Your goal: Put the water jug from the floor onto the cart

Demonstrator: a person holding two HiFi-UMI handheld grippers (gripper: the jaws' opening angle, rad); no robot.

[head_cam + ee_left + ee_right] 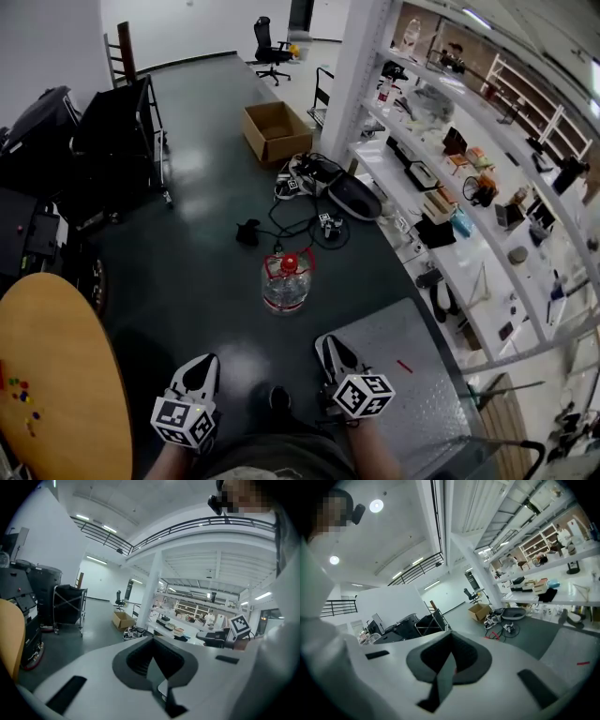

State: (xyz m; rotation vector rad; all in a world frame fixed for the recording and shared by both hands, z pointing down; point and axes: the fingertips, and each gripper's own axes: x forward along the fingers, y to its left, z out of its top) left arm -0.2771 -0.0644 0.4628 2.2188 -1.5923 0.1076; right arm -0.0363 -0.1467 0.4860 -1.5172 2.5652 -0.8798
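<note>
The water jug (284, 279) is clear with a red cap and red handle. It stands upright on the dark floor, straight ahead of me. The cart's ribbed metal deck (412, 375) lies low at the right, just right of the jug. My left gripper (203, 360) and my right gripper (329, 342) are held near my body, well short of the jug, both pointing toward it. Each has its jaws together with nothing between them. In the left gripper view my left gripper (151, 641) hides the jug. The right gripper (451, 639) hides it in its own view too.
An open cardboard box (275, 129) and a tangle of cables (314, 183) lie beyond the jug. White shelves (450, 178) with several items run along the right. A round wooden table (56, 375) is at my left, with black cases (112, 141) behind it.
</note>
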